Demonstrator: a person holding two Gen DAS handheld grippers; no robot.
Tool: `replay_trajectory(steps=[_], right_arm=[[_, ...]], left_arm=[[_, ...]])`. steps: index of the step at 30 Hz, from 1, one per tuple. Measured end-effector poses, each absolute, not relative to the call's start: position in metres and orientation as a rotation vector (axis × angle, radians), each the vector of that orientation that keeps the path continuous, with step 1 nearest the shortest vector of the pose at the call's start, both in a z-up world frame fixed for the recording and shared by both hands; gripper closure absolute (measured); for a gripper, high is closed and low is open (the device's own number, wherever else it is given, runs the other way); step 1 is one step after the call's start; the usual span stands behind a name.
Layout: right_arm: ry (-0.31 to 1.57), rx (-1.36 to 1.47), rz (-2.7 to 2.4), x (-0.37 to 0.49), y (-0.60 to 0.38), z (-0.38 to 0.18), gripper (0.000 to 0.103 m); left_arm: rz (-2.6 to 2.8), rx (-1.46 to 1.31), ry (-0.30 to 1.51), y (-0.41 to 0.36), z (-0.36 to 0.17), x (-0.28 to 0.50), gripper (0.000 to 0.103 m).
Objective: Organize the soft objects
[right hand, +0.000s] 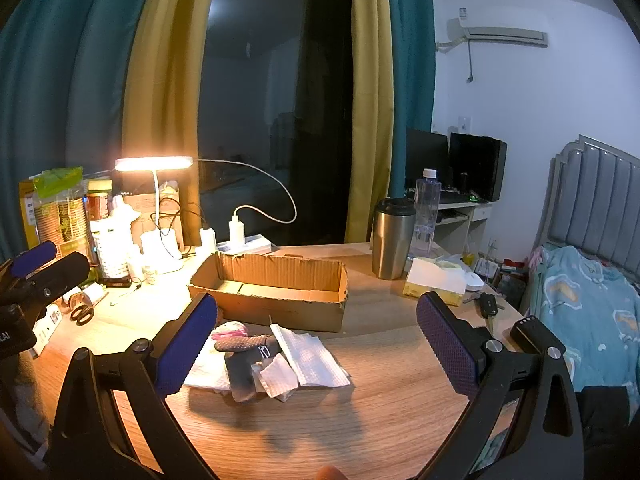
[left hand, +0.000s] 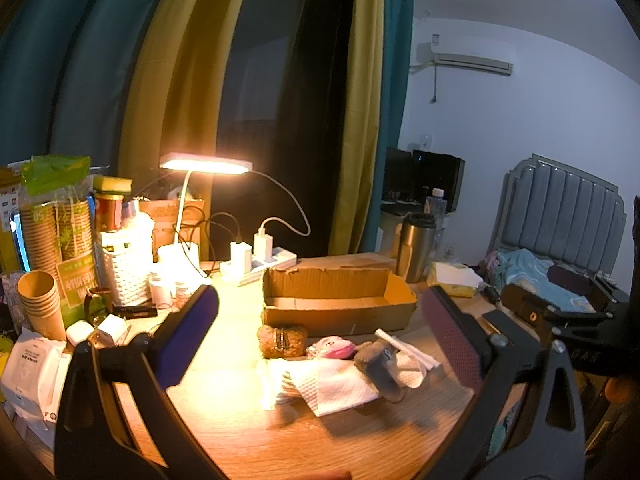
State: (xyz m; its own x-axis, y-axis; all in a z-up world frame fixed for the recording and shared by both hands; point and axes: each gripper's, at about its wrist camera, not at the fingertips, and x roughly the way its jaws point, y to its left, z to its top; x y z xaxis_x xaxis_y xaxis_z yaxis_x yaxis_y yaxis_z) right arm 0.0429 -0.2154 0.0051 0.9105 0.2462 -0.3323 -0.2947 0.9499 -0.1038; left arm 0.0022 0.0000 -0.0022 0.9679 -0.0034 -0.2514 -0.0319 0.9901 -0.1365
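A heap of soft items lies on the wooden table in front of an open, empty cardboard box point(left hand: 340, 312) point(right hand: 272, 306). In it are a brown fuzzy pouch point(left hand: 282, 342), a pink soft piece point(left hand: 332, 347) point(right hand: 230, 330), a grey knitted sock-like item point(left hand: 380, 364) point(right hand: 244, 360) and white cloths point(left hand: 332, 386) point(right hand: 314, 360). My left gripper point(left hand: 320, 298) is open above the heap, holding nothing. My right gripper point(right hand: 316, 304) is also open and holding nothing, with the heap near its left finger. That finger hides the brown pouch in the right wrist view.
A lit desk lamp point(left hand: 206, 164), a power strip with chargers point(left hand: 256, 264), a white basket point(left hand: 126, 276) and paper cups point(left hand: 40, 300) crowd the left side. A steel tumbler point(right hand: 392, 238), a water bottle point(right hand: 426, 212), a tissue box point(right hand: 436, 282) and a car key point(right hand: 488, 306) stand right. Scissors point(right hand: 82, 314) lie at the left, and a bed point(right hand: 588, 304) stands beyond.
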Motion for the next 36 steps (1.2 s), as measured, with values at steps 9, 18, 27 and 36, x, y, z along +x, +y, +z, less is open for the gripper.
replay_trajectory(steps=[9,18,27,36], right_arm=[[0.323,-0.153,0.279,0.0433,-0.2148,0.005,0.001],[0.323,-0.153,0.279,0.0433,-0.2147,0.0048,0.001],[0.325,-0.153,0.279,0.0437,-0.215,0.0041,0.001],[0.348,-0.154,0.286,0.0478,-0.2187,0.0007,0.001]], left_arm=[[0.015,-0.142,0.255,-0.0009,-0.0021,0.0023,0.001],[0.012,-0.145,0.257,0.0,-0.002,0.0015,0.001],[0.015,-0.145,0.258,-0.0008,-0.002,0.0012,0.001],[0.013,-0.142,0.28,0.0004,-0.0016,0.0072,0.001]])
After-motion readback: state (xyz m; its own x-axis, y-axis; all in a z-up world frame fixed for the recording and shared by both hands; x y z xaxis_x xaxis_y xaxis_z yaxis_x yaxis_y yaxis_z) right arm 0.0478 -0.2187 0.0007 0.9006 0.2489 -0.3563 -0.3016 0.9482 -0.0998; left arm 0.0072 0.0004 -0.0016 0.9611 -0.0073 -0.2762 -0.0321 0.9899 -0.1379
